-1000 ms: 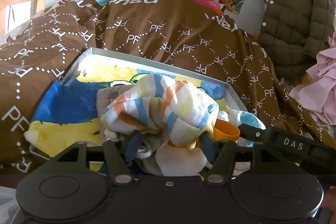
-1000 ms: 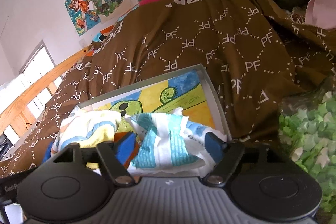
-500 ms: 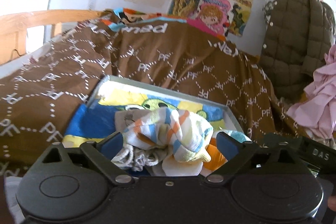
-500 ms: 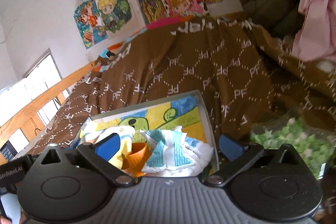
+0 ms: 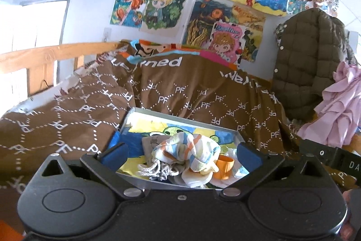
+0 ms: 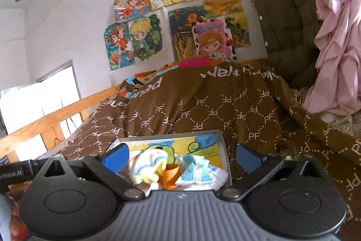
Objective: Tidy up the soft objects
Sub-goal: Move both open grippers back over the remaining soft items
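Both wrist views, near, facing shared tray

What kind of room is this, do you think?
Most likely a bedroom, probably a child's: a bed with a wooden rail under a brown quilt, cartoon drawings taped to the wall, and a padded jacket hanging nearby.

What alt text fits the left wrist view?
Left gripper, jaws wide open and empty, faces a shallow box of bundled striped cloth on a brown bedspread; cartoon drawings cover the wall behind.
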Tool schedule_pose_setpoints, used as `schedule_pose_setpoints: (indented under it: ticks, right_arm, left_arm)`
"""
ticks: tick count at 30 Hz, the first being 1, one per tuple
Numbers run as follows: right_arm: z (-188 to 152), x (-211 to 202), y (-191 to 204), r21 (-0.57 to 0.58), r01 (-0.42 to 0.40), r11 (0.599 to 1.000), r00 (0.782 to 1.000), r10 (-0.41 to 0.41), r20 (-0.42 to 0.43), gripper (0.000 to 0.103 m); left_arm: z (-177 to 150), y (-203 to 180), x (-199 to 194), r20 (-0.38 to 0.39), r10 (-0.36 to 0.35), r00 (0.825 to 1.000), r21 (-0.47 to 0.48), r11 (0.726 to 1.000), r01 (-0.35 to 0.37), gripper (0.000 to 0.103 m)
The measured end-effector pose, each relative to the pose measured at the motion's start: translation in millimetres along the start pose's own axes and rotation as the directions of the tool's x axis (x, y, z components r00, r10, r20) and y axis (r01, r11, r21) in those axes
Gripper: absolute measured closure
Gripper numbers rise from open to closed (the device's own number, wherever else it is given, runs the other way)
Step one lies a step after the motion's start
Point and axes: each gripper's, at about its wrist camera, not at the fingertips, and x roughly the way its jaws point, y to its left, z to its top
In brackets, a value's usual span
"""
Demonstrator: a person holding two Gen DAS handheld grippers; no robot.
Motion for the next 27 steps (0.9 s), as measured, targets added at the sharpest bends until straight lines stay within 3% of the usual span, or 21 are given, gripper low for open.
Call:
schedule_pose_setpoints:
  ticks: [14,21,27]
  right_arm:
    - [-42,-88,53,-0.147,0.014,0.989,1.0,-0.013,0.003,0.0]
    - [-64,-112,59,-0.141,0.023,0.99,0.997,-0.034,-0.076,0.0]
    - [-85,-116,66,-0.157,0.044,0.987,0.98,-0.073,-0.185,0.0]
  left_arm:
    - [-32,5,-91,0.028,0.014,1.0,0.044,0.999,-0.015,0.001]
    - [-56,8,-114,0.008,-0.006,1.0,0.108,0.994,0.005,0.001]
    - [-75,11,-122,-0.025,-0.02,0.999,0.147,0.989,0.024,0.001]
